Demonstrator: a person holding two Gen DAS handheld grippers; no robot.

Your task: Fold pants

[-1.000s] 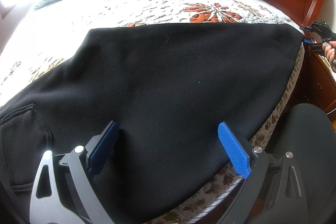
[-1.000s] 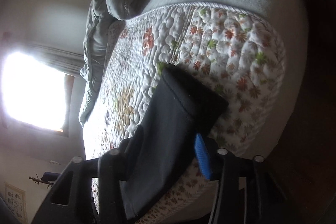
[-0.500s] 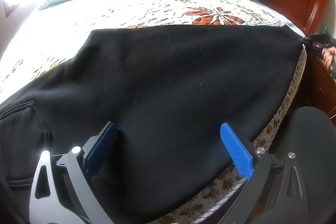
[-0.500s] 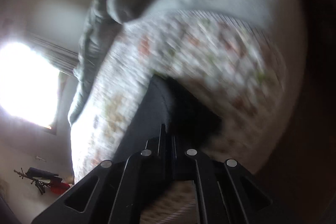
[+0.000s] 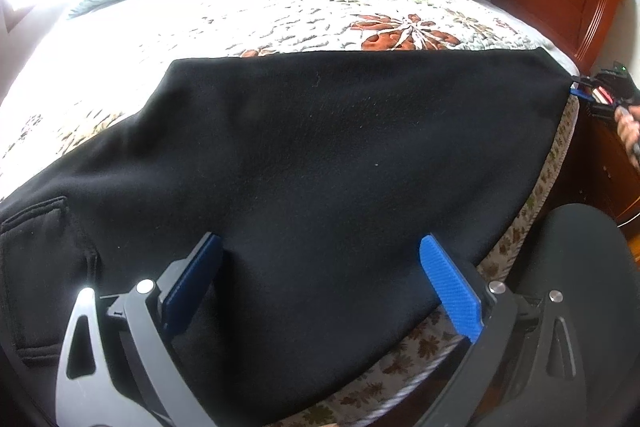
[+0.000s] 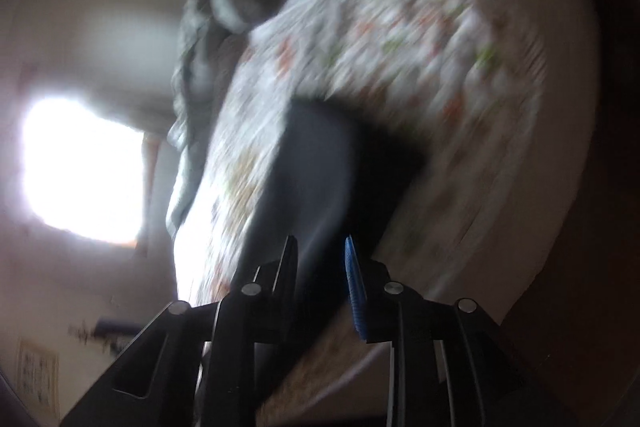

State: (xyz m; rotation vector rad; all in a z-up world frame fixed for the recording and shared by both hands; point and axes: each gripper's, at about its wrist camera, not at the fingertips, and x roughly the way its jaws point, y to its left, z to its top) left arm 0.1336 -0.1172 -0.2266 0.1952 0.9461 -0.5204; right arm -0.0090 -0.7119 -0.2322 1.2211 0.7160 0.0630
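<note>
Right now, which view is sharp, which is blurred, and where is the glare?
Left wrist view: sharp, fisheye-bowed; the black pants read clearly on the quilt, the upper-left corner blown out. Right wrist view: motion-smeared throughout, the window a white glare, the quilt pattern streaked, the right gripper dark against it.

Black pants (image 5: 320, 155) across floral quilt (image 5: 280, 11)

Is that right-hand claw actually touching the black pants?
Cannot tell. The right wrist view is blurred: the right gripper has a narrow gap with the pants running between its fingers, but contact isn't plain.
</note>
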